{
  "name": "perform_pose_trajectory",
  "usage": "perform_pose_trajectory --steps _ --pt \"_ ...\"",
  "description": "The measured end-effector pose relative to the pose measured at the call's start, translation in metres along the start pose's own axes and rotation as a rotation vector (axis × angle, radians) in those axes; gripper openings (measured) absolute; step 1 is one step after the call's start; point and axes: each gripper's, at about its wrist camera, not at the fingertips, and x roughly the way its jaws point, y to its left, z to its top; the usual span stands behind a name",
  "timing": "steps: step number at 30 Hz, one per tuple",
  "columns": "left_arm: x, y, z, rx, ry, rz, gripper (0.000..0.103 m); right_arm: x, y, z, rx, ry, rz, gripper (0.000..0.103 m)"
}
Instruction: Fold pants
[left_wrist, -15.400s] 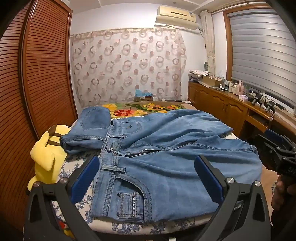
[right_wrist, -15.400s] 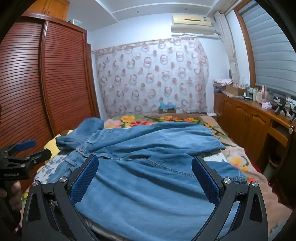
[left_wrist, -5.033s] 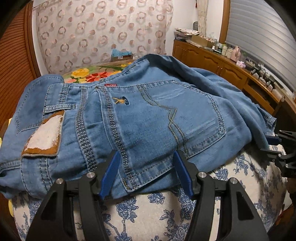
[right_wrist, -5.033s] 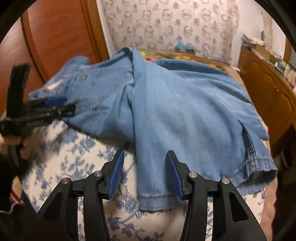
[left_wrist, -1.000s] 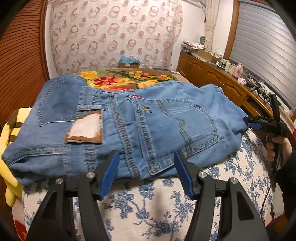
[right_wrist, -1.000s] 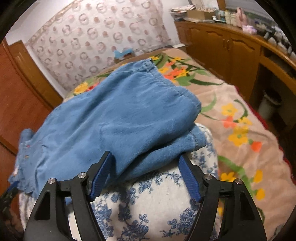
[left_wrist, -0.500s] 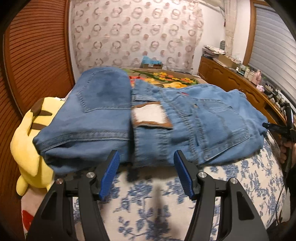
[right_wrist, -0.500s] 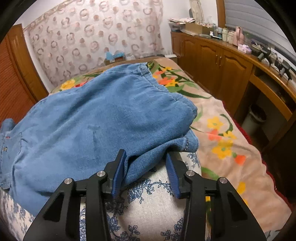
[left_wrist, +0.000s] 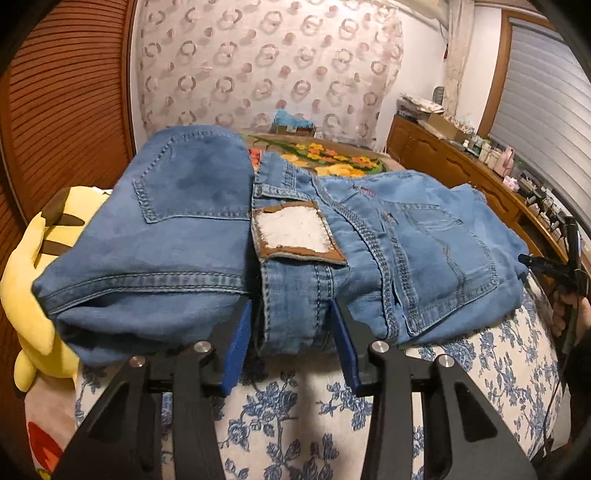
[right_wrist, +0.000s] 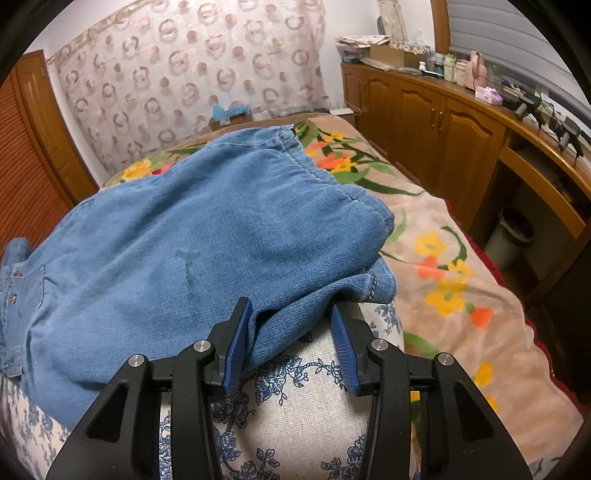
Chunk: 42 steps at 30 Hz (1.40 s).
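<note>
Blue jeans lie folded on a blue-flowered white cushion. Their waistband with a brown-edged white patch faces the left wrist view. My left gripper is partly open, its blue pads on either side of the waistband edge, not clamped. In the right wrist view the jeans show their folded leg end. My right gripper is partly open, with a fold of denim between its pads. The right gripper also shows in the left wrist view at the far right.
A second folded pair of jeans lies left of the waistband. A yellow plush toy sits at the left edge. A flowered blanket covers the bed beyond. Wooden cabinets line the right wall, with a bin below.
My left gripper has moved forward onto the waistband edge and its jaws have narrowed around it. My right gripper has stayed at the folded leg end with denim between its pads.
</note>
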Motion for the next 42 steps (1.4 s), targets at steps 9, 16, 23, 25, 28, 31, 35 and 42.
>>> perform_pose_trajectory --steps 9,16,23,25,28,31,35,42 --pt "-0.011 -0.013 0.009 0.036 -0.043 -0.067 0.014 -0.004 0.012 0.003 -0.037 0.003 0.029 0.005" --pt "-0.039 -0.013 0.023 0.048 -0.128 -0.056 0.007 -0.028 0.024 0.022 -0.077 -0.079 0.05 0.003" --pt "-0.074 -0.02 0.041 0.08 -0.21 -0.046 0.006 -0.063 0.026 0.037 -0.116 -0.156 0.046 0.003" --pt "-0.087 -0.019 0.04 0.081 -0.235 -0.045 0.006 -0.078 0.026 0.037 -0.126 -0.182 0.045 0.003" --pt "-0.102 -0.019 0.035 0.084 -0.257 -0.043 0.006 -0.1 0.028 0.031 -0.144 -0.212 0.054 0.003" --pt "-0.12 -0.017 0.022 0.081 -0.277 -0.041 0.006 -0.119 0.027 0.019 -0.155 -0.227 0.065 0.003" --pt "-0.15 -0.008 0.002 0.07 -0.31 -0.039 0.006 -0.15 0.025 -0.005 -0.163 -0.245 0.089 0.003" --pt "-0.191 0.008 -0.036 0.055 -0.338 -0.01 0.006 -0.201 0.025 -0.059 -0.194 -0.26 0.149 0.003"
